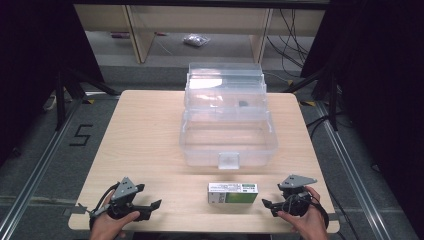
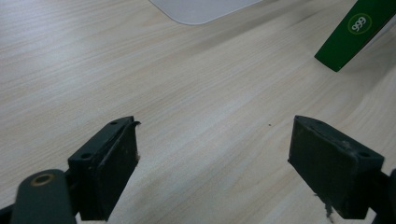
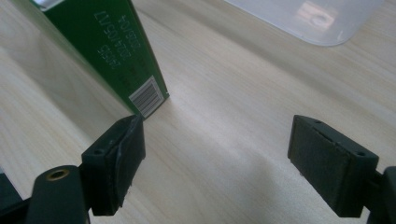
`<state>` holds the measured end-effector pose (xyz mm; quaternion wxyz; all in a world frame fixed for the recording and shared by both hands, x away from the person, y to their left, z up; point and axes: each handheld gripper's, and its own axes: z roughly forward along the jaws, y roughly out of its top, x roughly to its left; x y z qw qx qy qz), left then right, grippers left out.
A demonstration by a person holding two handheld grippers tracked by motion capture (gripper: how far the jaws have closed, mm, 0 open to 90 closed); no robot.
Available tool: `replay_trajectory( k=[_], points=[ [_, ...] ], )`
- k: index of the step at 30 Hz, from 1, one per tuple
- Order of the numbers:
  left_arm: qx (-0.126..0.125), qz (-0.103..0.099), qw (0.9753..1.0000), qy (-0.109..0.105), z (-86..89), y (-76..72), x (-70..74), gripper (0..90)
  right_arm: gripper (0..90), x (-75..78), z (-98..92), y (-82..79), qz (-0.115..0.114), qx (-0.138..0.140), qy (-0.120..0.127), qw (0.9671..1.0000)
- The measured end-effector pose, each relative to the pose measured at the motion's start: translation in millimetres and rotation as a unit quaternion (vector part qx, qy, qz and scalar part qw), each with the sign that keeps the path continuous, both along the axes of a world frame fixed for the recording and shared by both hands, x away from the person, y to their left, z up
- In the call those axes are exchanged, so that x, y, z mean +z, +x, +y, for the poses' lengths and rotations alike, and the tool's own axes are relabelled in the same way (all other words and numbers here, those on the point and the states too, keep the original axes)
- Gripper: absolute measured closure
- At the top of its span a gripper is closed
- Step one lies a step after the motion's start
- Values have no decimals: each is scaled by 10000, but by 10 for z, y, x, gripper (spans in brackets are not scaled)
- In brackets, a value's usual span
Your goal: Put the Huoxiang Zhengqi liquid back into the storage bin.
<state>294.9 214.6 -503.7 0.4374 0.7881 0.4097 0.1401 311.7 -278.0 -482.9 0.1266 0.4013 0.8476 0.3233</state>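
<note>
nothing is done yet, by the look of it — the green carton [image 1: 233, 193] lies flat on the bench [image 1: 145, 135], just ahead of the right gripper [image 1: 268, 205], its corner beside one jaw. both grippers' jaws are spread, holding nothing; left gripper [image 1: 152, 209] well apart. the clear box [image 1: 227, 130] stands open beyond — whatever small dark thing sits inside is hard to make out.

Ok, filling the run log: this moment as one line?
left tongs: open, idle | right tongs: open, beside green box | clear bin: lid open | box untouched
</note>
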Motion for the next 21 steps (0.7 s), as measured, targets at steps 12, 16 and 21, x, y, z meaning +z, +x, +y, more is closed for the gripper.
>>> replay_trajectory(
  k=[12,16,21],
  points=[
    [-16,7,10000,3,-6,5,-8,150,202,129,17,-22,-49,136,-55,9999],
    [-24,3,10000,14,-8,6,-7,150,202,191,66,-35,-108,234,-87,9996],
    [-27,11,10000,18,-10,5,-8,150,201,313,112,-40,-256,498,-226,9982]
  ],
)
